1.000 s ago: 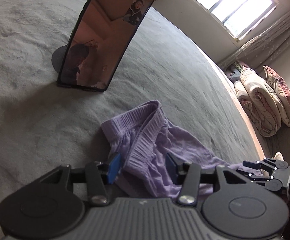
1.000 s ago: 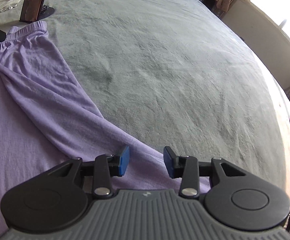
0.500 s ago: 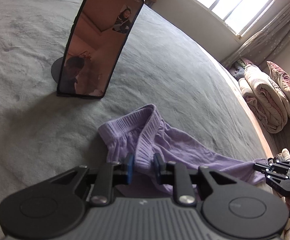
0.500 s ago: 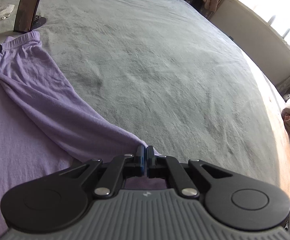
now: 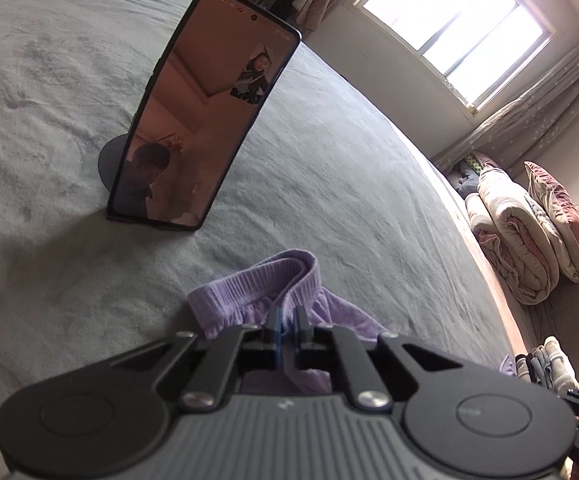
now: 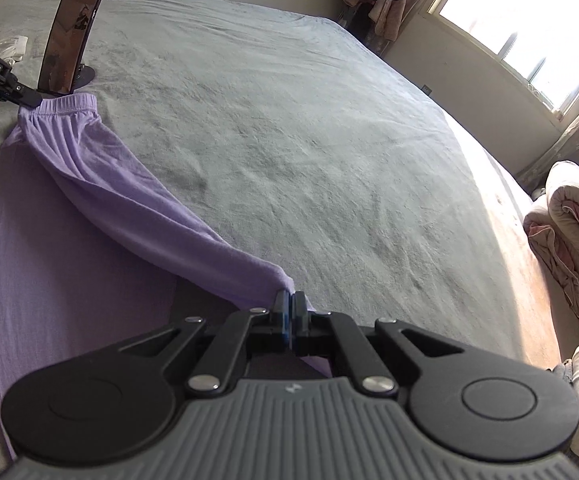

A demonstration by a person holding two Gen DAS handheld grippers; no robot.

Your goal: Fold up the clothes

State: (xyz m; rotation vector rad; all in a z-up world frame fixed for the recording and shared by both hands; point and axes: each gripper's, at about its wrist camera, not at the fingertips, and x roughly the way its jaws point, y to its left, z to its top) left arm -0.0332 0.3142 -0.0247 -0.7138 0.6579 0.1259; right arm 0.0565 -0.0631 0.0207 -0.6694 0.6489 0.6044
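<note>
A wide grey fleece bedspread (image 6: 329,128) fills the ground ahead of both claws, and on it lies a pair of lilac knit trousers (image 6: 101,184) with a ribbed elastic waistband, stretched between the two tools. One trouser leg runs as a raised, rounded fold from the left claw at the far upper left down to the right claw in the foreground, while the other lies flat on the bedspread to the left of the right claw. Beyond the right claw and off to its right, a rolled cream and pink quilt (image 6: 565,240) sits past the bed's edge. Just ahead of the left claw and slightly left of it, a dark smartphone (image 5: 205,108) stands tilted on a round black stand. The left gripper (image 5: 287,326) is pinched nearly closed on the ribbed waistband, cloth bunched between its blue pads. The right gripper (image 6: 289,316) is likewise clamped tight, its pads meeting on the hem end of the trouser leg, which narrows to a point where it enters them.
</note>
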